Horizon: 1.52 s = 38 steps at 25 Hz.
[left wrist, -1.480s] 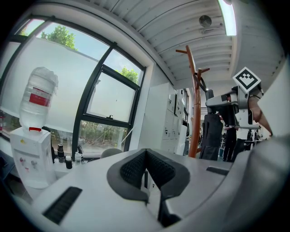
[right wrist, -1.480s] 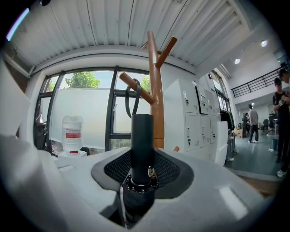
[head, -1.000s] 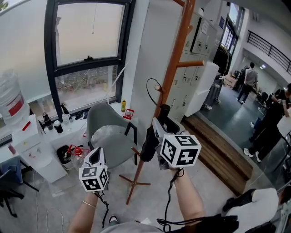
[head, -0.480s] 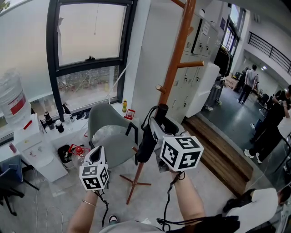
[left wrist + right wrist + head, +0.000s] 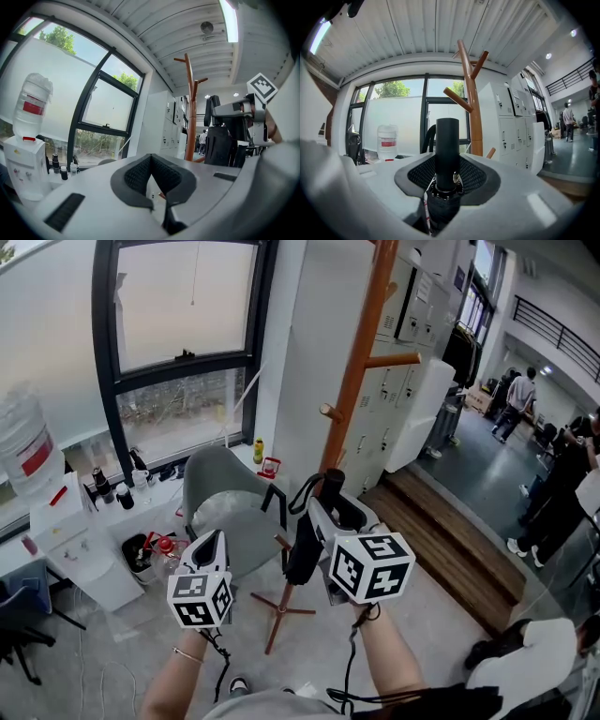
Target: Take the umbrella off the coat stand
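A black folded umbrella (image 5: 304,546) hangs upright in my right gripper (image 5: 330,499), which is shut on its handle just above the metal collar. In the right gripper view the umbrella's handle (image 5: 447,150) stands between the pads. Its strap loop (image 5: 305,488) hangs free, below and clear of the low peg (image 5: 329,412) on the orange-brown wooden coat stand (image 5: 362,362), which rises just behind. My left gripper (image 5: 210,546) floats to the left at about the same height, shut and holding nothing. From the left gripper view the umbrella (image 5: 216,143) shows to the right of the coat stand (image 5: 190,108).
A grey chair (image 5: 225,504) stands behind the grippers beside the stand's feet (image 5: 281,610). A water dispenser (image 5: 67,542) with its bottle (image 5: 22,448) is at the left under the window. White lockers (image 5: 412,381) and a wooden step (image 5: 441,542) lie to the right; people stand far right.
The umbrella's strap loop has slipped off the low peg. My right gripper has carried the umbrella down and back from the stand. The left gripper has risen a little.
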Available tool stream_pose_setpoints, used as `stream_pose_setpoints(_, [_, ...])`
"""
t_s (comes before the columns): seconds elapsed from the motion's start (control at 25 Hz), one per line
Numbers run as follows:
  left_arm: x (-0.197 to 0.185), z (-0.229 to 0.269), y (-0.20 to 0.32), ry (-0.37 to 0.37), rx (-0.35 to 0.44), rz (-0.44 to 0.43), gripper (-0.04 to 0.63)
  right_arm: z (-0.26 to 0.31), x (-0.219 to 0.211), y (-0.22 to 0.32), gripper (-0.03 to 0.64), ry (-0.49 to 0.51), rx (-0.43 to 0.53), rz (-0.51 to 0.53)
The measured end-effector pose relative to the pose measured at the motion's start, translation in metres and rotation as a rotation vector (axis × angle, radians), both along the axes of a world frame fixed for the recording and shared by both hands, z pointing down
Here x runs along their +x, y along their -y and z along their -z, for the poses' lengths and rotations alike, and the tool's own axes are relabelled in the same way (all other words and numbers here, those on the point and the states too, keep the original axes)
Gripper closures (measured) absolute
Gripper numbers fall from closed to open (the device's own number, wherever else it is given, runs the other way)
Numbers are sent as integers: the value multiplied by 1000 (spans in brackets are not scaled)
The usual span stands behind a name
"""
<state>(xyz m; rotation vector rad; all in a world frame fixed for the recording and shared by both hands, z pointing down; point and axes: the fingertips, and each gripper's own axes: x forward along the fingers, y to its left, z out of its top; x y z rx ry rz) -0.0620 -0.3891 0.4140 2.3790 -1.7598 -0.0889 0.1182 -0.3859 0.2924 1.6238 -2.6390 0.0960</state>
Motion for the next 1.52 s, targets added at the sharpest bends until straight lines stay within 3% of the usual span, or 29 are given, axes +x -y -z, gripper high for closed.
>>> stream_pose_setpoints(0.32, [23, 6, 4, 3, 2, -52, 592, -31, 21, -12, 463, 9, -47, -50])
stream_pose_setpoints(0.92, [82, -6, 16, 17, -18, -188, 592, -79, 87, -31, 463, 14, -104, -237])
stream_pose_setpoints(1.52, [115, -5, 21, 17, -13, -255, 592, -89, 124, -42, 463, 13, -119, -350])
